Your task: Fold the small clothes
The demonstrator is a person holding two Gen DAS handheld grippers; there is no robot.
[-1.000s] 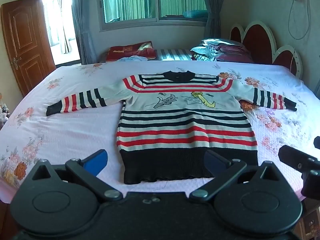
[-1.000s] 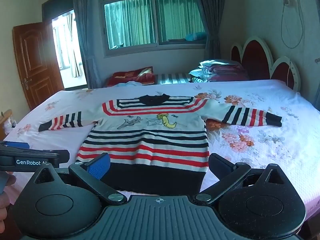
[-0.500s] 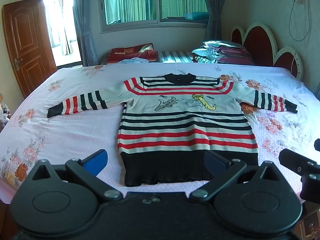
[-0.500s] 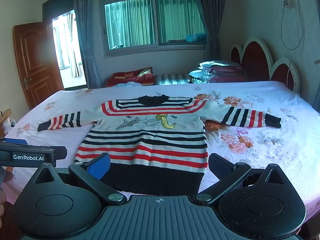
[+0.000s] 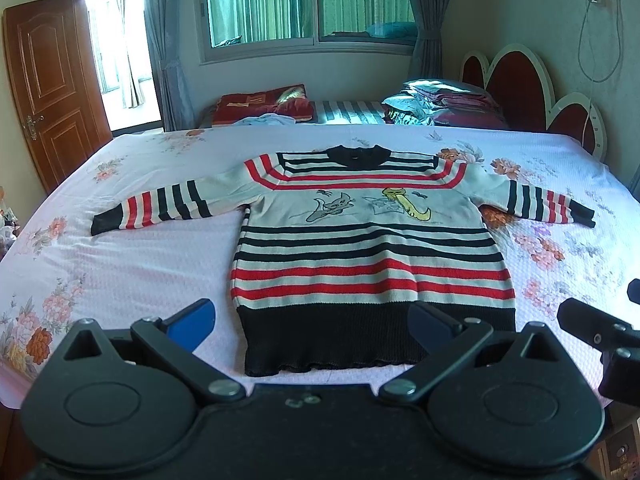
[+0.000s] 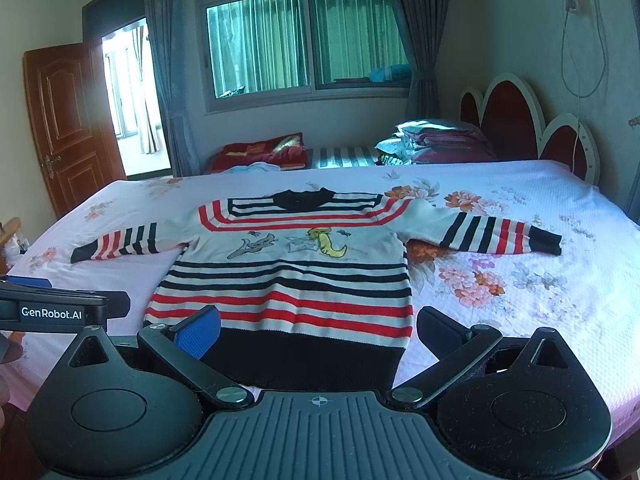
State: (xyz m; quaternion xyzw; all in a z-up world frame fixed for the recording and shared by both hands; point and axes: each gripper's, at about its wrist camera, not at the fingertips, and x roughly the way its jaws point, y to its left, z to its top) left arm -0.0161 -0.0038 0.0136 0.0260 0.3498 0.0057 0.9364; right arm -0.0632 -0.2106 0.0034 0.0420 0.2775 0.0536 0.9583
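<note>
A small striped sweater (image 5: 368, 248), red, black and white with a cartoon print, lies flat and face up on the bed, both sleeves spread out to the sides. It also shows in the right wrist view (image 6: 292, 276). My left gripper (image 5: 312, 322) is open and empty, held just before the black hem. My right gripper (image 6: 318, 330) is open and empty, also at the hem, to the right of the left one. The left gripper's body shows at the left edge of the right wrist view (image 6: 60, 308).
The bed (image 5: 120, 264) has a pale floral cover. Folded bedding (image 5: 440, 104) and a red blanket (image 5: 260, 106) lie beyond its far edge. A red headboard (image 5: 528, 92) stands at the right, a wooden door (image 5: 48, 92) at the left.
Both grippers have drifted slightly back and up; the sweater sits a little lower in each view. Nothing was grasped and the sweater has not moved.
</note>
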